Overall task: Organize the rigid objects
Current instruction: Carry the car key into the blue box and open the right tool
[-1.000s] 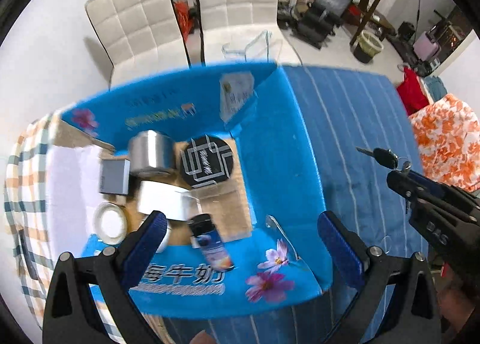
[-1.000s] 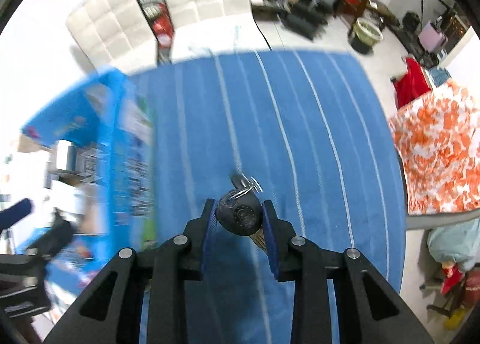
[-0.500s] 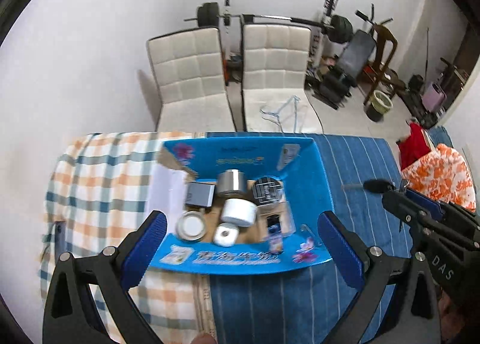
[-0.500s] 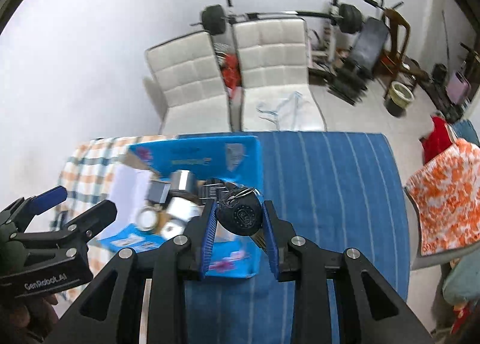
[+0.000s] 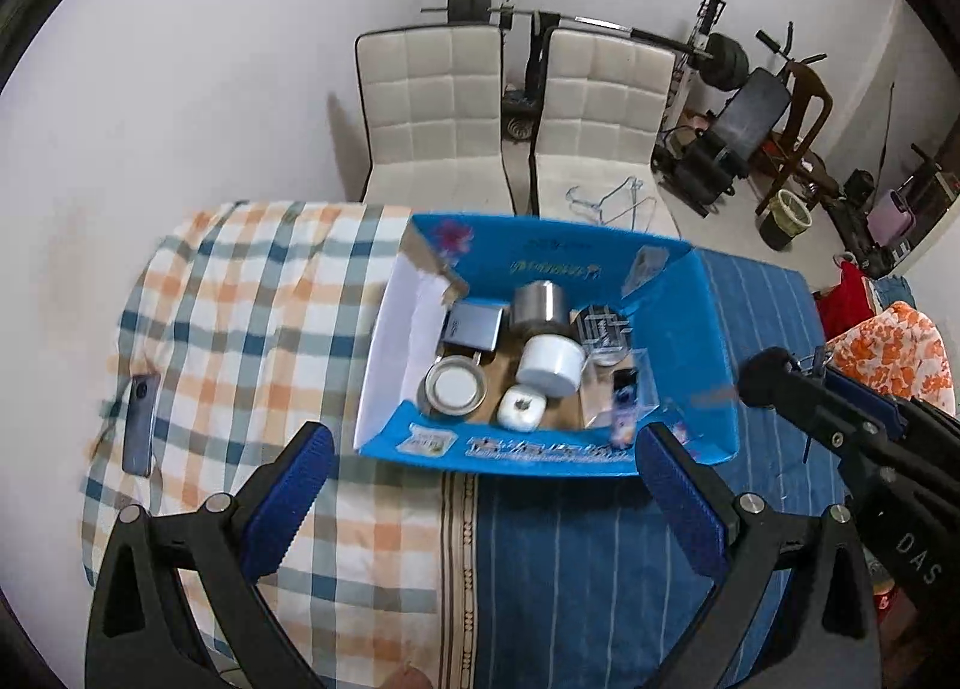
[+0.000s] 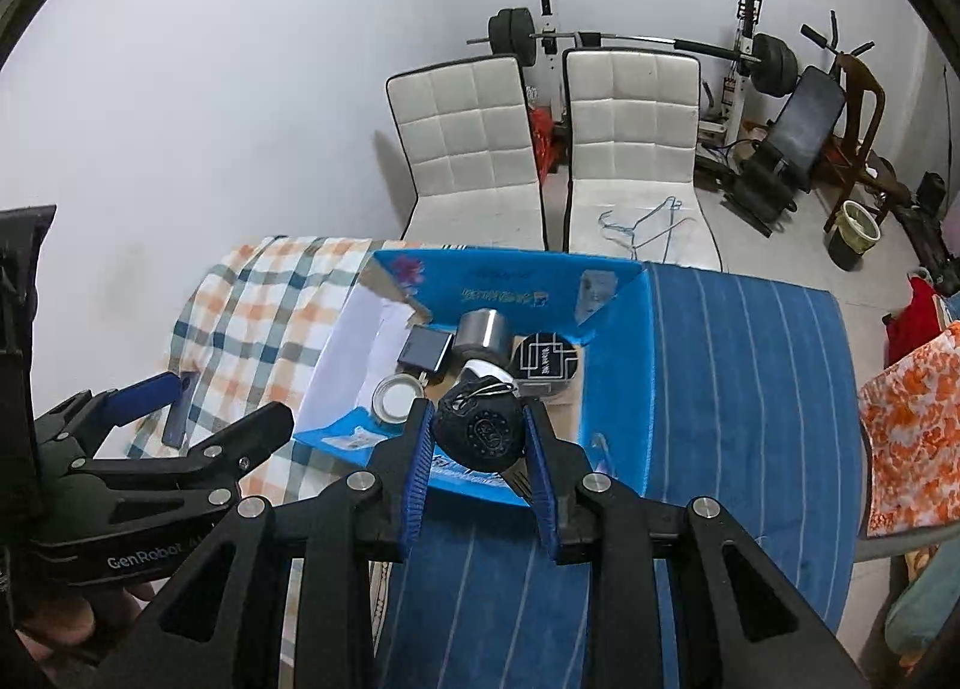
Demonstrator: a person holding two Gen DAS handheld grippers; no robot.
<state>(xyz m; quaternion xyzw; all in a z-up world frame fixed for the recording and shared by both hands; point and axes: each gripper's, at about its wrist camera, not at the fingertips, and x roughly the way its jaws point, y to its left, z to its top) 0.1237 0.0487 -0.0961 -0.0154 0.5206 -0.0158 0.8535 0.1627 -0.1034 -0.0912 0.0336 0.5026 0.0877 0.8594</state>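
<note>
My right gripper (image 6: 480, 437) is shut on a black key fob (image 6: 480, 432) with a metal ring, held above the near wall of a blue cardboard box (image 6: 618, 389). The box (image 5: 702, 341) holds several rigid items: a metal can (image 5: 537, 302), a white roll (image 5: 549, 359), a grey square case (image 5: 474, 326), a round tin (image 5: 454, 389), a black patterned lid (image 5: 603, 329). My left gripper (image 5: 480, 485) hangs open and empty above the bed, in front of the box. In the left wrist view the right gripper (image 5: 780, 371) enters from the right.
The box rests on a bed, with a checked blanket (image 5: 240, 329) on the left and a blue striped cover (image 5: 600, 569) on the right. A phone (image 5: 139, 425) lies on the blanket. Two white chairs (image 5: 438, 107) and gym gear stand behind.
Both grippers have risen and pulled back, so the box looks smaller and farther. The right gripper has carried the key fob leftward, from over the striped cover to over the box.
</note>
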